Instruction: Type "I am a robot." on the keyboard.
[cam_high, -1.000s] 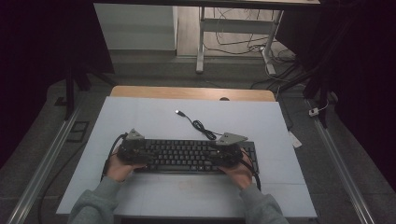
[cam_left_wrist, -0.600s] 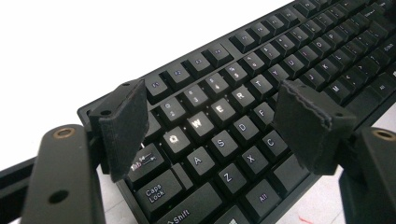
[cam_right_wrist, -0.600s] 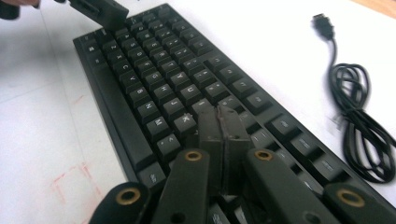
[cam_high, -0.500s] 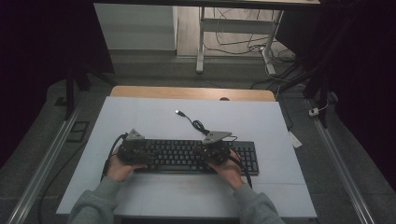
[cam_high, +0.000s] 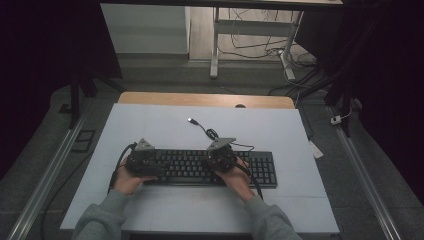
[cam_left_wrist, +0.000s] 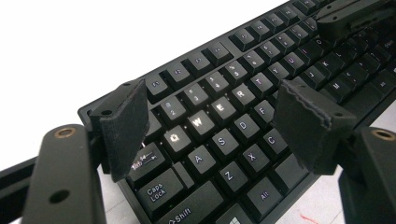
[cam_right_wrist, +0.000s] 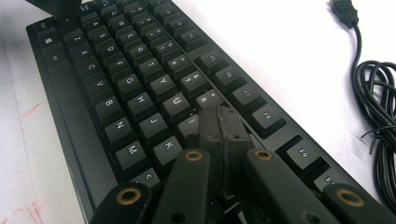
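Observation:
A black keyboard (cam_high: 260, 170) lies across the white table, its keys lit (cam_left_wrist: 219, 140). My left gripper (cam_high: 142, 162) hovers over the keyboard's left end. It is open (cam_left_wrist: 215, 116), its pads spread above the Q-to-C keys with nothing between them. My right gripper (cam_high: 220, 157) is over the middle of the keyboard. Its jaws are shut together (cam_right_wrist: 222, 123) with nothing between them, tips right at the keys (cam_right_wrist: 140, 84) near U and K. Whether they press a key I cannot tell.
The keyboard's black cable (cam_high: 210, 134) lies coiled behind it (cam_right_wrist: 378, 93) and ends in a loose USB plug (cam_high: 191, 120). A wooden strip (cam_high: 205, 99) borders the table's far edge. Floor rails run along both sides.
The right hand has slid left along the keyboard, from its right end to the middle. The left hand has stayed at the left end.

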